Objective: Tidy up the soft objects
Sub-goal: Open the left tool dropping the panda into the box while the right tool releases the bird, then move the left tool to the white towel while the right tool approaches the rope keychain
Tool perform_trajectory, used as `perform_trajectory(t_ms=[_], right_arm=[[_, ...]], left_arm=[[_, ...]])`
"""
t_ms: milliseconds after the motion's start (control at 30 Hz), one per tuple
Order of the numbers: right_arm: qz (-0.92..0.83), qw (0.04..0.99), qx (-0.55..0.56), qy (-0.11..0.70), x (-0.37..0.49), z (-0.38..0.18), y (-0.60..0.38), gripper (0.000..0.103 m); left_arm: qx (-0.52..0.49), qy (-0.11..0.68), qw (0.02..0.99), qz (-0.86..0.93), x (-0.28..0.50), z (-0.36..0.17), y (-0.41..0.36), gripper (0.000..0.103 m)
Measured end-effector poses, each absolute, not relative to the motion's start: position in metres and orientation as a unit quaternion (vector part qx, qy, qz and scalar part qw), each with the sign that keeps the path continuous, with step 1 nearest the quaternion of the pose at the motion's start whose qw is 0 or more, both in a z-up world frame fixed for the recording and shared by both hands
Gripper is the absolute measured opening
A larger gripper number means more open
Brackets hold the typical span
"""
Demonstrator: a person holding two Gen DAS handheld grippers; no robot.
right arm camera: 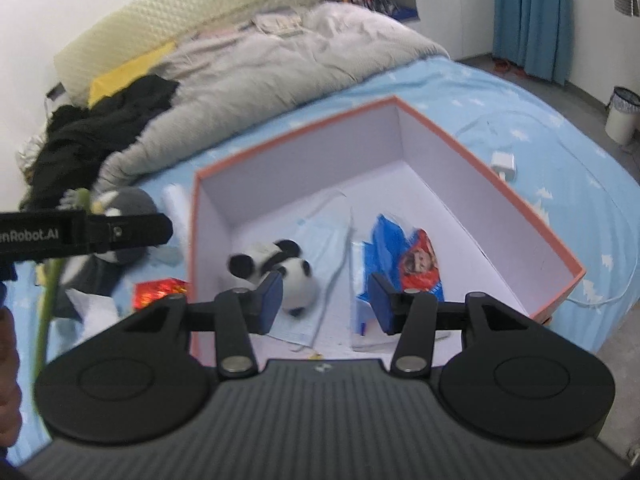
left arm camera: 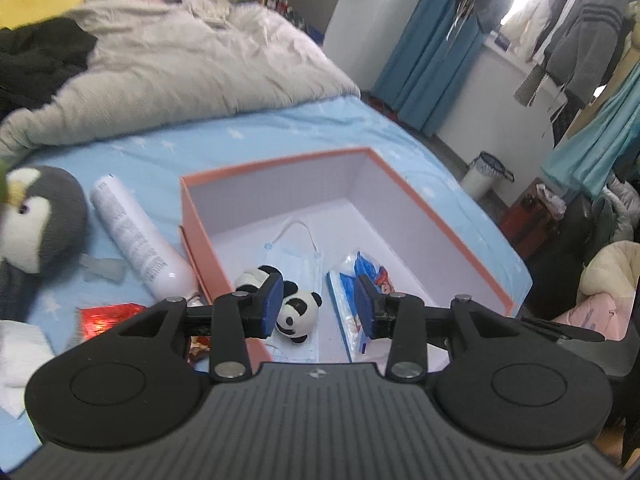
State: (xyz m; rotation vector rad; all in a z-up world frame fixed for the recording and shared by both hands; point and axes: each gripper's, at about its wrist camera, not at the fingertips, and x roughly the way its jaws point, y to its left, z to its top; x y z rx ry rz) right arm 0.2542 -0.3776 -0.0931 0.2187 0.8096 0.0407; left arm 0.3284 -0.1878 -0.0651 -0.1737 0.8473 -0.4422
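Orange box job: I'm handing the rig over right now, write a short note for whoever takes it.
Left gripper: open, holding nothing, over the near end of the orange box.
Right gripper: open, holding nothing, over the same box.
In the box: panda toy, face mask, tissue pack.
Still out on the bed, left of the box: penguin toy, white bottle, red wrapper.
Left to do: probably the penguin toy next.

Bed (left arm camera: pixel 280 136) covered by blue star sheet; orange box (left arm camera: pixel 404 184), white bottle (left arm camera: pixel 136 236), penguin plush (left arm camera: pixel 40 216), grey duvet (left arm camera: pixel 180 64) laid on it.
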Motion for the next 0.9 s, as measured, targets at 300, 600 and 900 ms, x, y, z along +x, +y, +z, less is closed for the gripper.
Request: perform_trajectory(t_ms=[300, 600, 900], right_arm=[[0.054, 0.93, 0.099, 0.35, 0.213, -0.053, -0.344, 0.05], [0.099, 0.942, 0.089, 0.309, 0.172, -0.022, -0.301, 0.05], [0.146, 0.937, 0.065, 0.31, 0.132, -0.025, -0.26, 0.05]], left_arm=[[-0.094, 0.358, 0.91, -0.189, 0.263, -0.017, -0.138, 0.047], [-0.1, 0.318, 0.932, -0.143, 0.191, 0.009, -0.081, 0.048], [-0.113, 0.313, 0.938, -0.095, 0.131, -0.001, -0.029, 0.048]])
